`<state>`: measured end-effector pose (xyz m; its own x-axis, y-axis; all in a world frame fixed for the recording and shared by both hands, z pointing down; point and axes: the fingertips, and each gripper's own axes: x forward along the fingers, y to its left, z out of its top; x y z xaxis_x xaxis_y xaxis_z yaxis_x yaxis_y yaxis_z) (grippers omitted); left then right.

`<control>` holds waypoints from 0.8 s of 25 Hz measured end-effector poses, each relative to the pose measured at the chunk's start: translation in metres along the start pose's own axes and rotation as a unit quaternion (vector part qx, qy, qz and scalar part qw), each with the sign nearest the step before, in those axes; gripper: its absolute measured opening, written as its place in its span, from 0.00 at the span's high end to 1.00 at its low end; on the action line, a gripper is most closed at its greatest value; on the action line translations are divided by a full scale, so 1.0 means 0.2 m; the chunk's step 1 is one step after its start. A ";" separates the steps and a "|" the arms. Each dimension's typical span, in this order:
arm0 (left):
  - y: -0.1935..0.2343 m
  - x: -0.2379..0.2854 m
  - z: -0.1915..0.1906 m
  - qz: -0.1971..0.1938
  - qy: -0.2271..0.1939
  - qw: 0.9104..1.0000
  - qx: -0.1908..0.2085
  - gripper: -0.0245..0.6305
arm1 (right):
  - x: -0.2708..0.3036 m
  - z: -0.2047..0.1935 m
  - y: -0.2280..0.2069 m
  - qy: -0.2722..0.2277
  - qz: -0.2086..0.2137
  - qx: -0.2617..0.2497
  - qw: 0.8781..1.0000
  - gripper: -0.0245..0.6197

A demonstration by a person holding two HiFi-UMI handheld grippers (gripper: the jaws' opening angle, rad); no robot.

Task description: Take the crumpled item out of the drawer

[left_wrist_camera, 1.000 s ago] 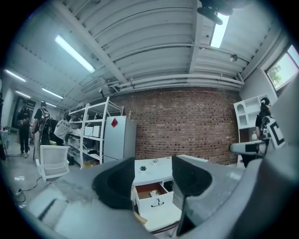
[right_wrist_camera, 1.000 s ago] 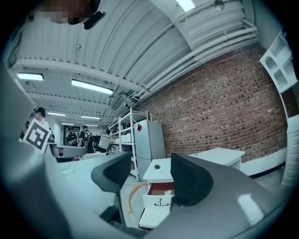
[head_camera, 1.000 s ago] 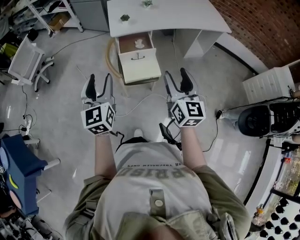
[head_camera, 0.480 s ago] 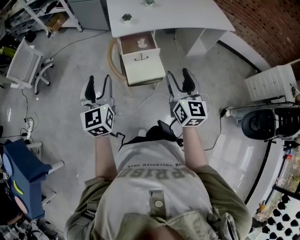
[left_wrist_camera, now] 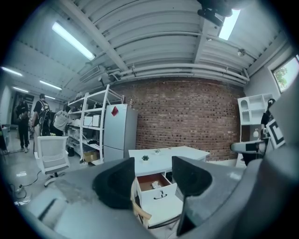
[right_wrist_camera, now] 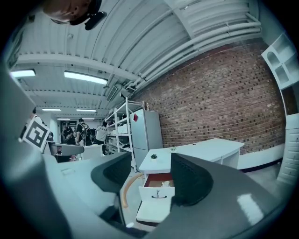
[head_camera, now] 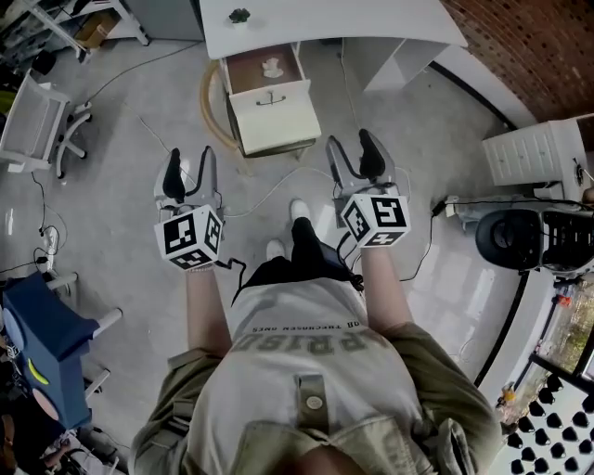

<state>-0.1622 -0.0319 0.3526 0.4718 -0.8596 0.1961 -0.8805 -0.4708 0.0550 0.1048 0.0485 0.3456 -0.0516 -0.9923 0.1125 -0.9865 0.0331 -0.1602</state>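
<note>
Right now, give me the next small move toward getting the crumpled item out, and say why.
Probably step closer and carry the right gripper forward toward the drawer. It already stands open with the crumpled item lying inside, but that gripper, like the left gripper, hangs well short of it, fingers apart and empty, so nothing can be gripped yet.

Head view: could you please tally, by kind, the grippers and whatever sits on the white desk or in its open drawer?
Grippers: 2 (left gripper, right gripper)
Potted plant: 1
Crumpled item: 1
Total: 4
</note>
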 end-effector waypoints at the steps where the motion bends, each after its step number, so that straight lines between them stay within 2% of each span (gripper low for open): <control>1: 0.00 0.02 -0.01 0.002 0.000 1.000 -0.002 0.56 | 0.02 -0.02 -0.02 0.004 0.003 0.001 1.000 0.56; 7: -0.01 0.18 -0.01 0.017 0.004 1.000 -0.007 0.56 | 0.21 -0.02 -0.08 0.011 0.026 -0.008 1.000 0.56; 20: -0.15 0.65 0.26 0.025 -0.039 0.999 0.015 0.56 | 0.58 0.26 -0.45 -0.035 0.033 -0.026 0.999 0.56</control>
<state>-0.0727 -0.1407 0.3250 0.4296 -0.8949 0.1207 -0.9023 -0.4308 0.0177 0.1963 -0.0758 0.3220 -0.1067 -0.9937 0.0348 -0.9883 0.1022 -0.1132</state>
